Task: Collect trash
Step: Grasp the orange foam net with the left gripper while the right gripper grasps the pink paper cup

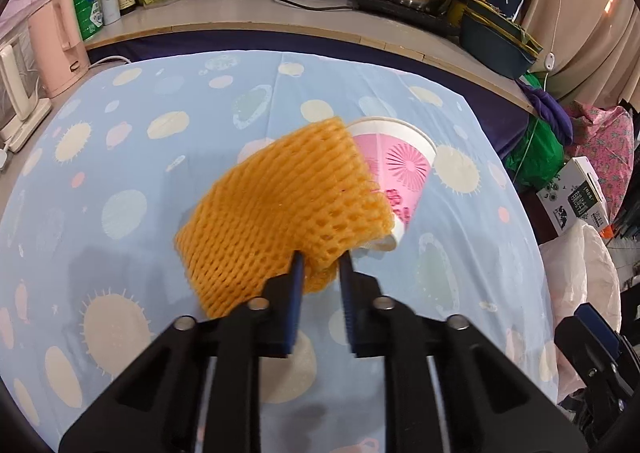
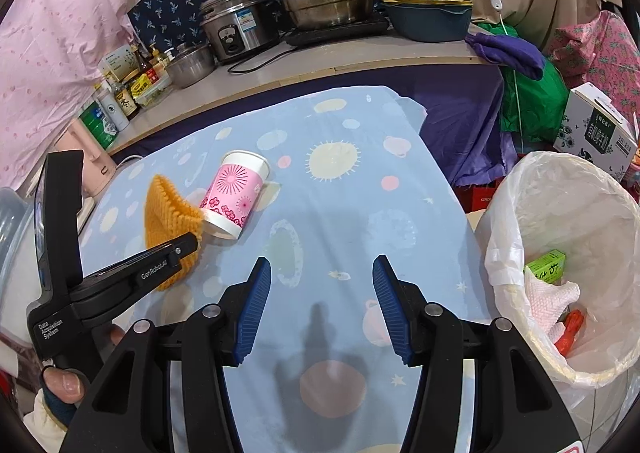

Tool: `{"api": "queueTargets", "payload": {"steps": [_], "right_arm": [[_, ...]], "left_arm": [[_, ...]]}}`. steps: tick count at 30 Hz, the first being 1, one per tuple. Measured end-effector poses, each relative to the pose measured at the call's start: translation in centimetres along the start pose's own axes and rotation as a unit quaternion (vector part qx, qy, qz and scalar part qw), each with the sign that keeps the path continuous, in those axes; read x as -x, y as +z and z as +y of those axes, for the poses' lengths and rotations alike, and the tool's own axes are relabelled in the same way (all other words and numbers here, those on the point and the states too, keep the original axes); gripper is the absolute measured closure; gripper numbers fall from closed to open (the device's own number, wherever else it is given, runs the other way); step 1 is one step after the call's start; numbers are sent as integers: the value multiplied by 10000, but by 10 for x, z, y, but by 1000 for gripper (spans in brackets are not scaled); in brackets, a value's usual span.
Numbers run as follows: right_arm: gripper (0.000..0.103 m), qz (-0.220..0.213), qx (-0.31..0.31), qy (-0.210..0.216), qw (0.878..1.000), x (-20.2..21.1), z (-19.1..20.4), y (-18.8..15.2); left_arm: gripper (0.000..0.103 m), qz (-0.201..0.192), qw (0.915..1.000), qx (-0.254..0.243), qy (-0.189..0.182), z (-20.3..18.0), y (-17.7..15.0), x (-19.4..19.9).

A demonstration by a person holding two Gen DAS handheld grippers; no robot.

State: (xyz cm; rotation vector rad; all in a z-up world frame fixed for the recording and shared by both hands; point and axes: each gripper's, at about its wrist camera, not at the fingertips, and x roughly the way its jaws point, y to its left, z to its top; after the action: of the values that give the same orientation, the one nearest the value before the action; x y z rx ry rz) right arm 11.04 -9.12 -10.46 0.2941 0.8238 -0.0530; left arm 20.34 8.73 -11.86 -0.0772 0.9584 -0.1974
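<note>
Pinching one corner of the orange foam mesh fruit sleeve [image 1: 276, 213], the left gripper [image 1: 322, 265] was clenched on it. That sleeve touched the tipped pink paper cup [image 2: 236, 195]; the white-lined trash bin [image 2: 592, 369] stood well beyond, past the empty, spread right gripper [image 2: 320, 273].

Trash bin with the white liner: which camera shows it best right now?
The right wrist view. There the trash bin stands at the table's right edge with its mouth open to the camera, a green box and other trash inside. The left wrist view catches only a bulge of white liner at its right edge, mouth unseen.
</note>
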Motion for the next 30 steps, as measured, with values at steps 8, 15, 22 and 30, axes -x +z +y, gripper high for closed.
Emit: {"api": "queueTargets", "payload": {"steps": [8,15,22,30], "right_arm": [[51,21,200,200,9996,-15,27,9],[51,115,141,416,9990,-47,54,26],[41,187,-78,384,9991,-84,78,38],[39,388,-271,217,9986,-116,86,42]], "left_arm": [[96,-253,9990,336,119,35,-3,28],[96,-271,9977,543,309,61,-1,41],[96,-248,9966,698,371,79,-1,47],[96,-252,9961,697,471,85,1,47]]}}
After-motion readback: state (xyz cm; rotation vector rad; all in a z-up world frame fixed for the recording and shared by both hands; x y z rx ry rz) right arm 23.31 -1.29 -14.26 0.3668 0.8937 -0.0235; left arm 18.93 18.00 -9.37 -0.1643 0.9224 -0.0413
